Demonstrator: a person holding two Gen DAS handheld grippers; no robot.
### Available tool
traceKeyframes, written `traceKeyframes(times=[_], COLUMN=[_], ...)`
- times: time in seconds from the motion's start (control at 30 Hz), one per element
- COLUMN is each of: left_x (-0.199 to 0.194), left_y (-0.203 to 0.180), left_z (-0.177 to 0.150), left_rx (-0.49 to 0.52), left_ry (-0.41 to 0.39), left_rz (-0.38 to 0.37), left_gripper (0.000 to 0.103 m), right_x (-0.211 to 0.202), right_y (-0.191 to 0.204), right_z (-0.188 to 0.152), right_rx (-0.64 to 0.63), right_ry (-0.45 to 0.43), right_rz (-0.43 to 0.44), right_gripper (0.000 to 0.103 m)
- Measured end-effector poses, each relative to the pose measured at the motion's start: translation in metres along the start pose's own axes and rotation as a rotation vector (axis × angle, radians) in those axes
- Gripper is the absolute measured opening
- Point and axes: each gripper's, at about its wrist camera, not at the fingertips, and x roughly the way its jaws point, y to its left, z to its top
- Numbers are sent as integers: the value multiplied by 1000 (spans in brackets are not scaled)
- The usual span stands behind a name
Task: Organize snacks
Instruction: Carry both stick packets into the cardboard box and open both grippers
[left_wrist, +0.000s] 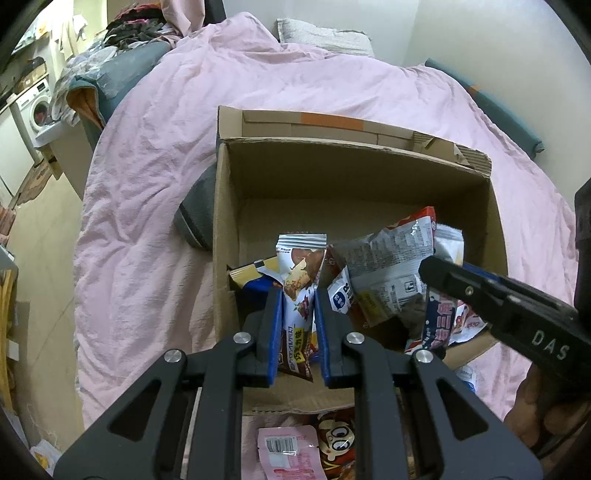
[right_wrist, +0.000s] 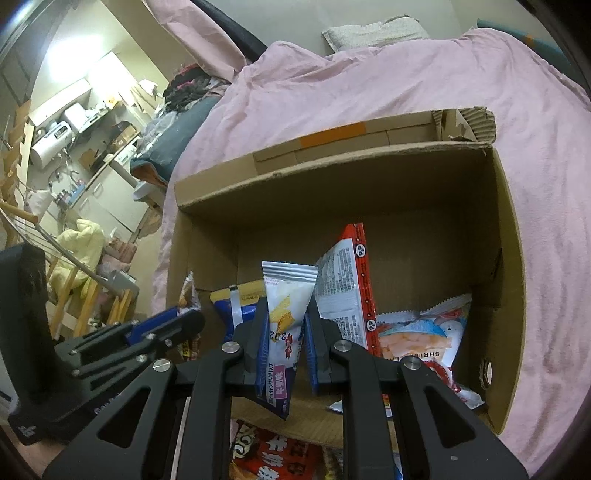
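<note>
An open cardboard box (left_wrist: 225, 206) stands on the pink bed, also in the right wrist view (right_wrist: 509, 229). My left gripper (left_wrist: 298, 295) is shut on a chocolate wafer packet (left_wrist: 299, 280) held upright over the box's near edge. My right gripper (right_wrist: 285, 306) is shut on a white wafer packet with yellow print (right_wrist: 282, 314), also over the box. The right gripper shows in the left view (left_wrist: 480, 291); the left gripper shows in the right view (right_wrist: 155, 332). Inside the box lie several packets, among them a red-edged silver bag (right_wrist: 343, 288) and a shrimp cracker bag (right_wrist: 424, 339).
More snack packets lie on the bed before the box: a pink one (left_wrist: 288, 454) and a cartoon-face one (left_wrist: 336, 439). The pink duvet (left_wrist: 155, 155) surrounds the box. A grey pillow (left_wrist: 195, 218) lies left of it. The room floor and furniture lie far left.
</note>
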Motion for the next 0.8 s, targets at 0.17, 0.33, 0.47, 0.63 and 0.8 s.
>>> traceKeyframes(times=[0.17,0.33,0.47,0.63,0.8], left_x=[-2,-1,0,-2,-2], left_y=[-2,-1,-1,1,3], left_z=[-1,-1,-1,-3,-1], left_rx=[7,-4,0,-12,-29], left_ry=[-12,-16,-22,-19,-3], left_rz=[3,5,13,-4,-23], left_gripper=[14,15,15,15,16], right_x=[-7,-8,-7,-6,-6], right_y=[-2,-7,-13,-12,-10], right_z=[1,1,-1,0,2], right_rx=[16,38,67,79,85], right_ry=[-32,-33,-13,-4,-4], right_rz=[17,35,51,94,99], right_gripper=[18,18,18,20,23])
